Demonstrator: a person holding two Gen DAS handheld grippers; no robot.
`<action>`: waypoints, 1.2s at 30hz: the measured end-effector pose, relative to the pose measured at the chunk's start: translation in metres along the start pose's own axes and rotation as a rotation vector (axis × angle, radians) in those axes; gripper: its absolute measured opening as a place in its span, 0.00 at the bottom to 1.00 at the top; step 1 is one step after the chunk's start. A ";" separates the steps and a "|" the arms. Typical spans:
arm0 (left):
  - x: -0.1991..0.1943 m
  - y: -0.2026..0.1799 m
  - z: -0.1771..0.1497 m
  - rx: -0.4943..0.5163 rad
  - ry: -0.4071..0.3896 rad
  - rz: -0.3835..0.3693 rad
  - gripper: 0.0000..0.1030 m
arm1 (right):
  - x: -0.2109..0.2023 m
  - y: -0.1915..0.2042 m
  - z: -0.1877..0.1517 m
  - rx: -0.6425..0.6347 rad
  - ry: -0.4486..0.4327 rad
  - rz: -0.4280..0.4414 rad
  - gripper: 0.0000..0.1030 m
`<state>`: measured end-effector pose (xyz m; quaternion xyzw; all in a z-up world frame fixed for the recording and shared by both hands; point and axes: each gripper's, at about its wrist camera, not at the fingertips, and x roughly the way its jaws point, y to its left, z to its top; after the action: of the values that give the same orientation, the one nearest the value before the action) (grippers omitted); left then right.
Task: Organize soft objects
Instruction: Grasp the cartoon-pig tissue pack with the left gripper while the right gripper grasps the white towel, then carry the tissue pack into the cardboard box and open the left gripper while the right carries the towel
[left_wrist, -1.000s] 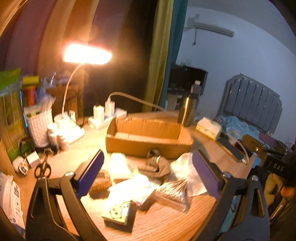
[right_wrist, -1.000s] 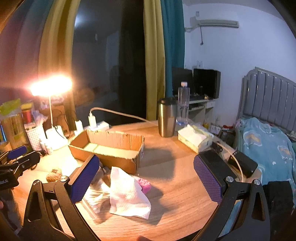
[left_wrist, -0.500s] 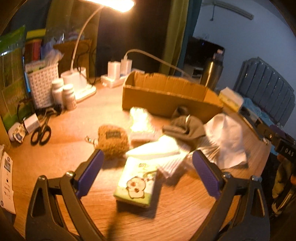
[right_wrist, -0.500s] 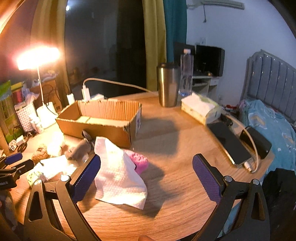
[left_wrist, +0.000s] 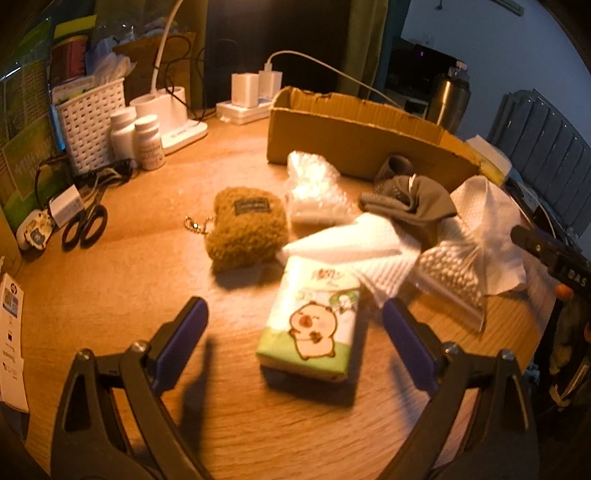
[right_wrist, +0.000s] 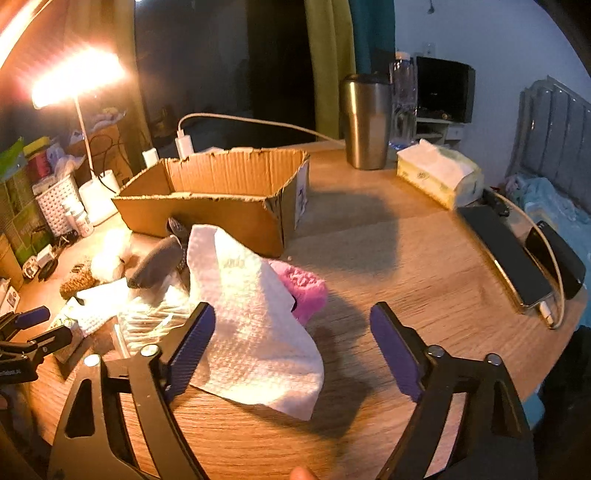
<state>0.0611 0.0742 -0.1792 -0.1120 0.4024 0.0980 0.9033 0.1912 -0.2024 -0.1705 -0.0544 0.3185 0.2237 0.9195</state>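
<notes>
left gripper (left_wrist: 293, 341): jaws wide, holding nothing
tissue pack (left_wrist: 309, 331): between its fingers
right gripper (right_wrist: 291, 341): jaws wide, holding nothing
paper towel (right_wrist: 255, 321): against its left finger

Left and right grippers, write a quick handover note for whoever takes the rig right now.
Left gripper: open, empty, hovering over the tissue pack, which lies flat on the table.
Right gripper: open, empty, over the white paper towel, which drapes over a pink fuzzy item.
Cardboard box: none of the soft things visible inside; part of the floor is hidden.
Still loose in front of the box: brown plush pouch, grey sock, two clear bags of white bits.
Done: nothing visibly sorted. Left: every soft item, probably into the box.
</notes>
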 end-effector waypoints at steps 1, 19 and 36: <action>0.001 -0.001 -0.001 0.008 0.007 0.003 0.83 | 0.002 0.000 -0.001 0.001 0.008 0.002 0.81; -0.012 -0.006 -0.002 0.021 -0.017 -0.041 0.46 | -0.017 0.002 -0.006 -0.035 -0.007 0.046 0.05; -0.053 -0.017 0.019 0.033 -0.147 -0.075 0.46 | -0.068 0.000 0.025 -0.038 -0.160 0.052 0.04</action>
<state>0.0442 0.0582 -0.1246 -0.1045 0.3322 0.0654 0.9351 0.1579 -0.2217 -0.1096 -0.0457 0.2411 0.2570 0.9347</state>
